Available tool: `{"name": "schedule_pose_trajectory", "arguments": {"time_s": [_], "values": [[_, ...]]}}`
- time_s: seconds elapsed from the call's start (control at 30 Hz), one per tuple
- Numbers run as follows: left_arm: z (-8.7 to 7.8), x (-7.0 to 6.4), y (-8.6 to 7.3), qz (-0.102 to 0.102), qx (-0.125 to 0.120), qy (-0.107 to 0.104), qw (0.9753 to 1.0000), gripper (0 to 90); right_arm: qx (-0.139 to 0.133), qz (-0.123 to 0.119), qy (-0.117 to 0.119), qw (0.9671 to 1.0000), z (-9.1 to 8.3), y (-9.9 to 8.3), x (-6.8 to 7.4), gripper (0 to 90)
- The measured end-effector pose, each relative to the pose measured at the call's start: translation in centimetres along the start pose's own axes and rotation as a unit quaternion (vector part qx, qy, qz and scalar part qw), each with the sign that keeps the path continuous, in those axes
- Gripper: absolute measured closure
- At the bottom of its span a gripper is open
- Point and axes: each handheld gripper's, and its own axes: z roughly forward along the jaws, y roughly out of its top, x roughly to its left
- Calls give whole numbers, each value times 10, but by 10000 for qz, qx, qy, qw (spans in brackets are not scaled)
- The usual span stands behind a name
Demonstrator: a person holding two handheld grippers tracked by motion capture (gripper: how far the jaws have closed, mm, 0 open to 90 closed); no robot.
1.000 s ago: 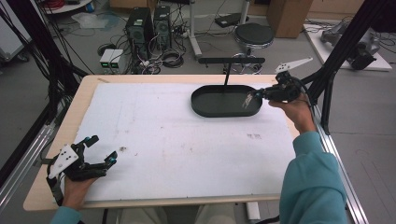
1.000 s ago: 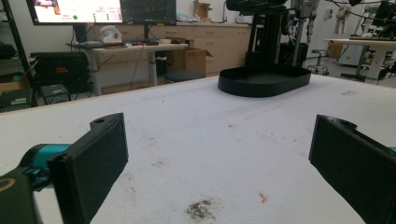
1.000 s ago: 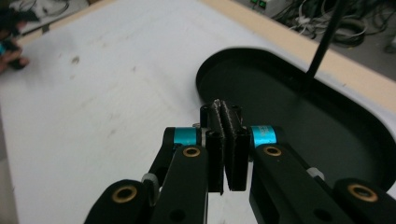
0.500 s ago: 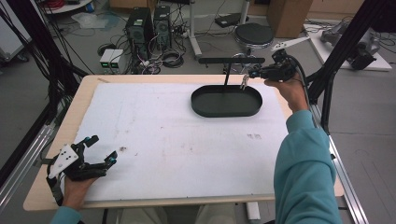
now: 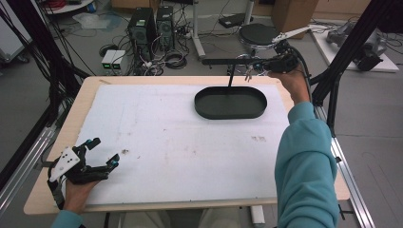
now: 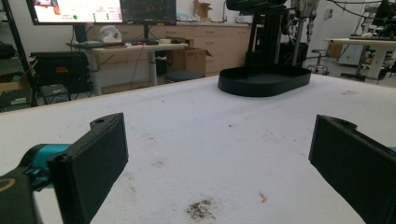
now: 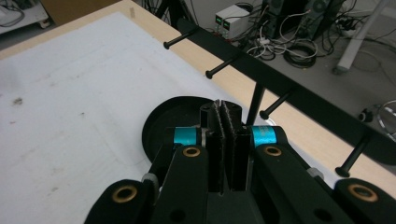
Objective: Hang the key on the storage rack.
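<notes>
Right tongs [image 7: 226, 122] pinched on a thin metal sliver; left tongs [image 6: 219, 163] wide apart, empty.

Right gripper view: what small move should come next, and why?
Probably ease the right gripper sideways toward the nearest peg on the black rack: its jaws are shut, it hovers over the tray, and that peg sits just beside its tips.
</notes>
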Motion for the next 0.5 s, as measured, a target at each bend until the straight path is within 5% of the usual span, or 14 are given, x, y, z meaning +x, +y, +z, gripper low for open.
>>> {"name": "schedule_pose_trajectory", "arguments": {"time_s": [0.5], "values": [[0, 0, 0, 6, -4, -2, 10000, 50, 262, -24, -172, 9995, 25, 3, -9, 889]]}}
